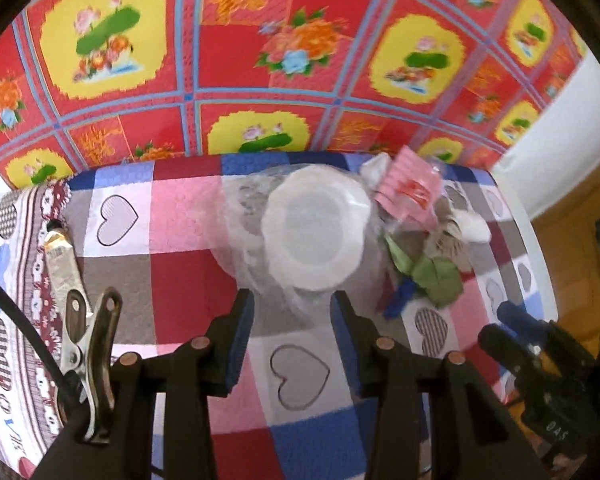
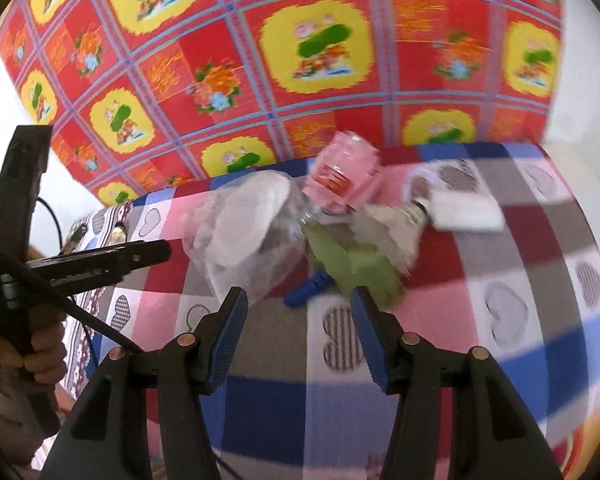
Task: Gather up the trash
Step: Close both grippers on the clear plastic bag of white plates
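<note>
Before both spread grippers (image 1: 293, 300) (image 2: 299, 300) — trash pile (image 1: 420, 240)

Right gripper (image 2: 298, 312) jaws apart above checkered counter (image 2: 500, 320), facing clear bag of white plates (image 2: 240, 224), pink wrapper (image 2: 342, 178), green scrap (image 2: 352, 268).

Bright, even daylight, soft shadows, strong fisheye bending with black vignette corners, motion blur smearing the trash pile (image 2: 312, 232) and checked cloth (image 2: 520, 320), floral backdrop (image 1: 228, 60) soft, saturated colours
</note>
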